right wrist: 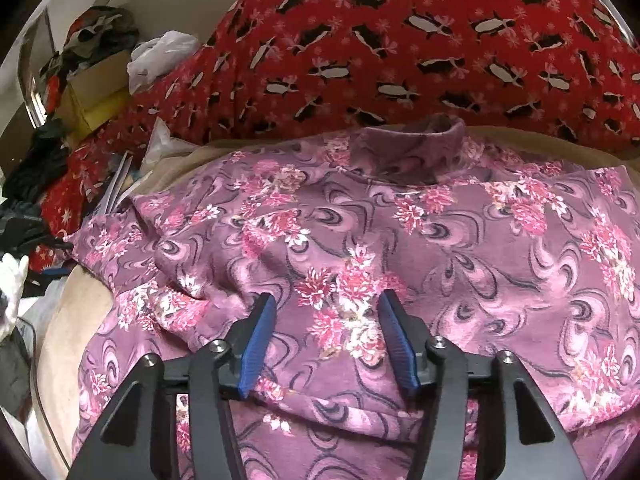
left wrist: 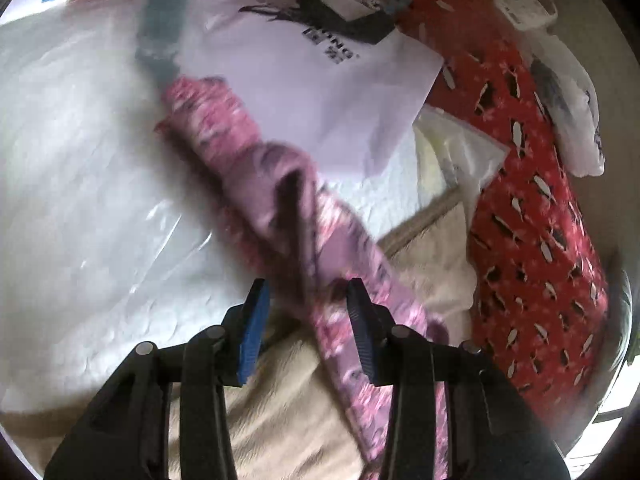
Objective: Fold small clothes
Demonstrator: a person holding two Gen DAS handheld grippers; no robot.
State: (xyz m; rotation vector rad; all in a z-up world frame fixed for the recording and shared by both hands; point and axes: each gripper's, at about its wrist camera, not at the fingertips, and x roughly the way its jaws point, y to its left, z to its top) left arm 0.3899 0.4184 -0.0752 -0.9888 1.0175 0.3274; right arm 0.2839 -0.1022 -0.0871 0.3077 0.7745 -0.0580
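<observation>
Cluttered bedding, a beige blanket (right wrist: 72,320) backed by a red quilt (right wrist: 400,40), is carrying the floral top (right wrist: 360,220) spread collar-up, while both the left tool (left wrist: 306,300) and right tool (right wrist: 326,316) are hovering open, gripping nothing, apparently repositioning for a fold.

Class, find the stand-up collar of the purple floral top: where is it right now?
In the right wrist view, the collar sits top centre, at the far edge of the purple floral knit top, just before the red penguin-print fabric.
</observation>
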